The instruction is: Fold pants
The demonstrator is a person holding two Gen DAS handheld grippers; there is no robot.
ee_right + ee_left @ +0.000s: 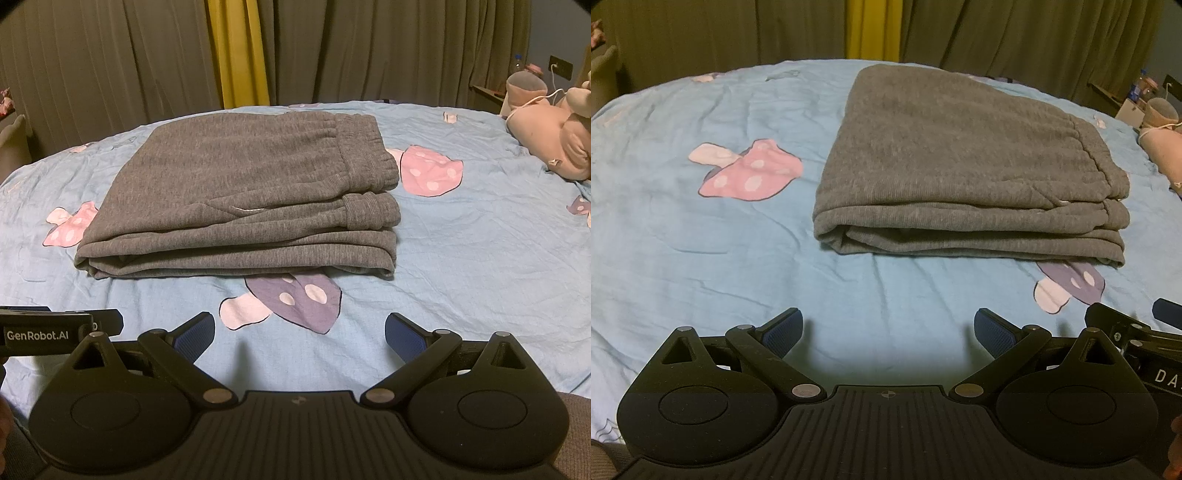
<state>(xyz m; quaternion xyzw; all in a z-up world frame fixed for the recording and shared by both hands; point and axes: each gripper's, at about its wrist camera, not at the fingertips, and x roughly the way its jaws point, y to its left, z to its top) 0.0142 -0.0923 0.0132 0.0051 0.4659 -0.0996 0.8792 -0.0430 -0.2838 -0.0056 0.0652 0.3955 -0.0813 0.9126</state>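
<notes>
pants (236,192): heather grey, plain knit, one thin white thread mark
bed sheet (461,258): light blue, printed with pink and purple mushrooms with white dots and pale stems
curtains (110,55): olive-grey, with one bright yellow strip
left gripper (888,332): black body, blue textured pads
right gripper (300,336): black body, blue textured pads
stuffed toy (550,136): pale pink
</notes>
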